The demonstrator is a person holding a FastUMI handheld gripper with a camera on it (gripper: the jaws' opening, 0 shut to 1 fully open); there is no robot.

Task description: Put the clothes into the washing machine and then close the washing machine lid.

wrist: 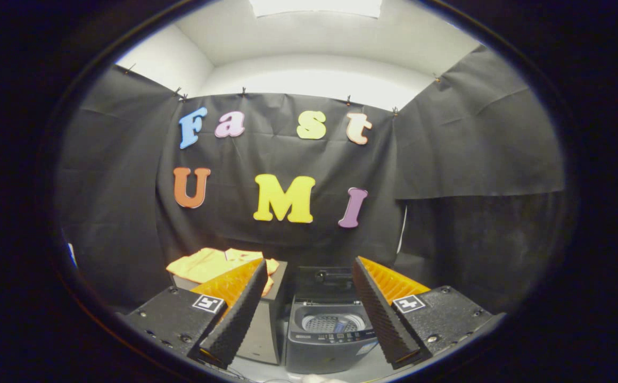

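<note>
A small dark toy washing machine [326,340] stands ahead, framed between my two fingers, with its lid [323,283] raised upright at the back and the perforated drum [333,323] showing inside. A folded yellow garment [210,264] lies on top of a grey box [263,330] just left of the machine, partly hidden by my left finger. My gripper [309,266] is open, held well short of both, with nothing between its fingers.
The grey box stands flush against the machine's left side. Black cloth walls close in behind and on both sides. A pale tabletop [362,369] runs in front of the machine. A bit of something white [316,379] lies at the near edge.
</note>
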